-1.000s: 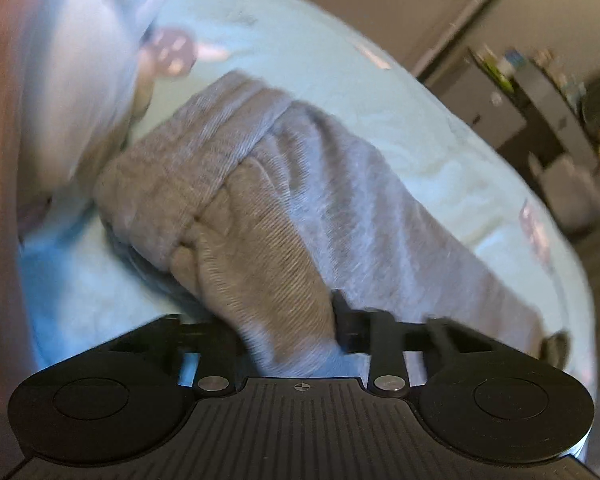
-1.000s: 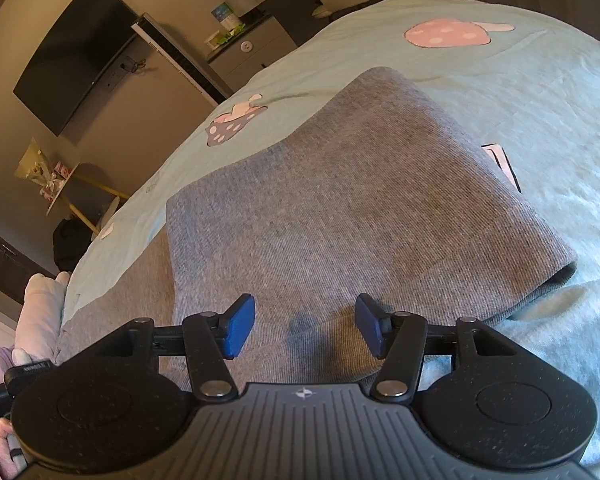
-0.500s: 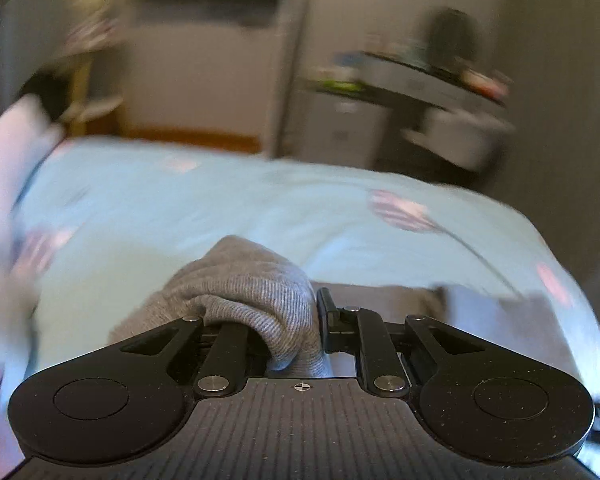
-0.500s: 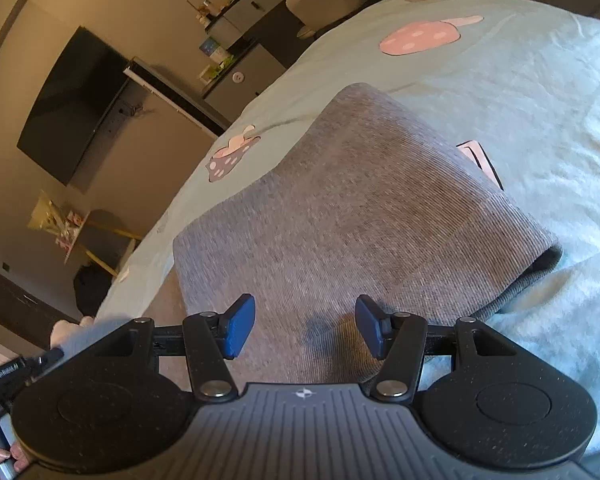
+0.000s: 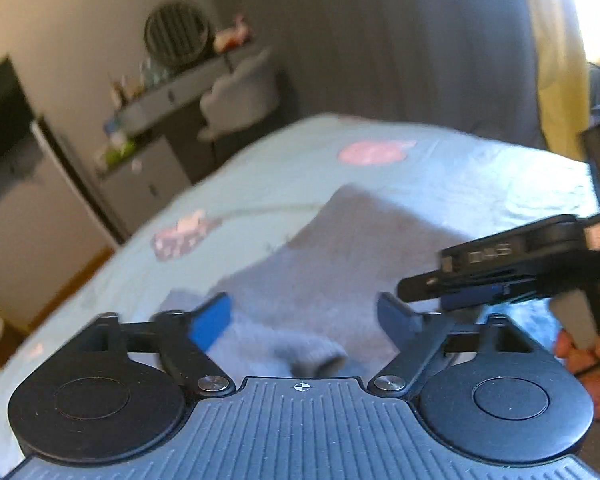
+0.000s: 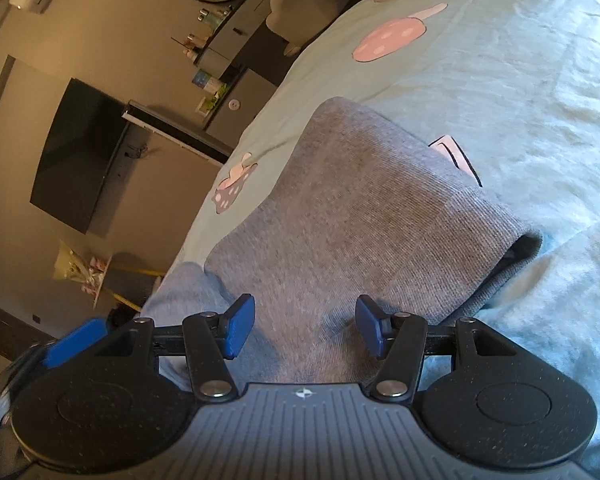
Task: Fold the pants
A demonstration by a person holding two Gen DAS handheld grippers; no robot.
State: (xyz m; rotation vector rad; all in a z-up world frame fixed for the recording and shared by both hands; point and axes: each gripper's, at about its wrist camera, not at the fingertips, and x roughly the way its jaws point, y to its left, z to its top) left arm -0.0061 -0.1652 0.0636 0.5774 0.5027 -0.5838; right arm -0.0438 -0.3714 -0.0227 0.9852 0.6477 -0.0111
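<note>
The left gripper (image 5: 304,320) is hovering low over the near end of the pants (image 5: 340,248), its jaws spread wide and holding nothing; a rolled cuff is lying just beneath them. The grey pants are lying folded over on the pale green bedsheet (image 5: 480,168), the top layer covering the lower one. The knit is looking soft, light and limp, likely sagging and bunching when lifted, so the firmest hold is probably at a doubled edge or the thick cuff, pinched through all layers. To the right, the right gripper (image 6: 304,330) is hanging just above the cloth, its jaws likewise parted wide and gripping nothing, the open fold edge showing further right.
</note>
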